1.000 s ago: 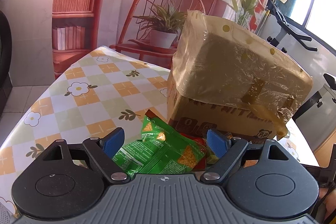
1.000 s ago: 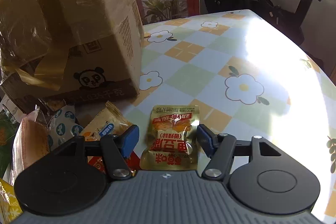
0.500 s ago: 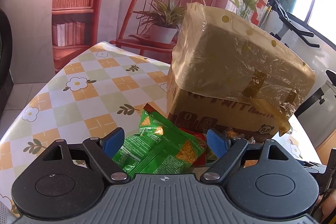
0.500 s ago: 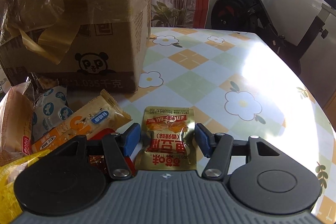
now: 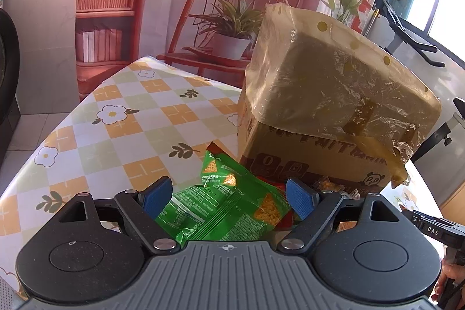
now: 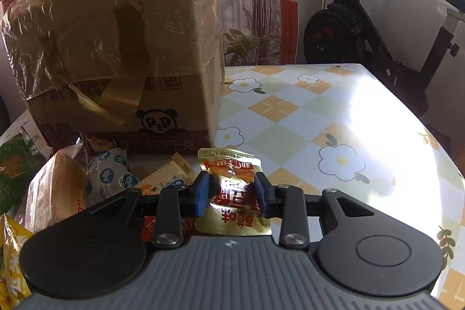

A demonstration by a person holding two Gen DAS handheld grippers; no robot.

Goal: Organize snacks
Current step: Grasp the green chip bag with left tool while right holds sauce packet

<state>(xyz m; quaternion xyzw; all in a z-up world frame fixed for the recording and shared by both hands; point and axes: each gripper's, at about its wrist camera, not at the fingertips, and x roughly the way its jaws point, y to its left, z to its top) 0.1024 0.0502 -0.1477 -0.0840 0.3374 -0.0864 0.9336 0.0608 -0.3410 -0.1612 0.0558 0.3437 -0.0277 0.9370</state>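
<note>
My right gripper [image 6: 232,195] is shut on a gold snack packet [image 6: 232,205] with red print, in front of the cardboard box [image 6: 125,54]. My left gripper [image 5: 229,198] is open, its blue pads on either side of a green chip bag [image 5: 223,208] that lies on the table. The cardboard box [image 5: 328,106], lined with a yellowish plastic bag, stands just beyond the green bag. A pile of snacks lies left of the right gripper: a blue-and-white wrapped packet [image 6: 113,176], an orange bar [image 6: 165,179] and a tan packet [image 6: 58,193].
The table [image 5: 116,130] has a checked flower-pattern cloth. An exercise bike [image 6: 375,31] stands beyond the table's far right edge. A red chair with a potted plant [image 5: 229,39] stands behind the table. A yellow packet [image 6: 11,260] lies at the lower left.
My right gripper has closed on the gold packet and risen a little. My left gripper stays open over the green bag, with the view shifted slightly.
</note>
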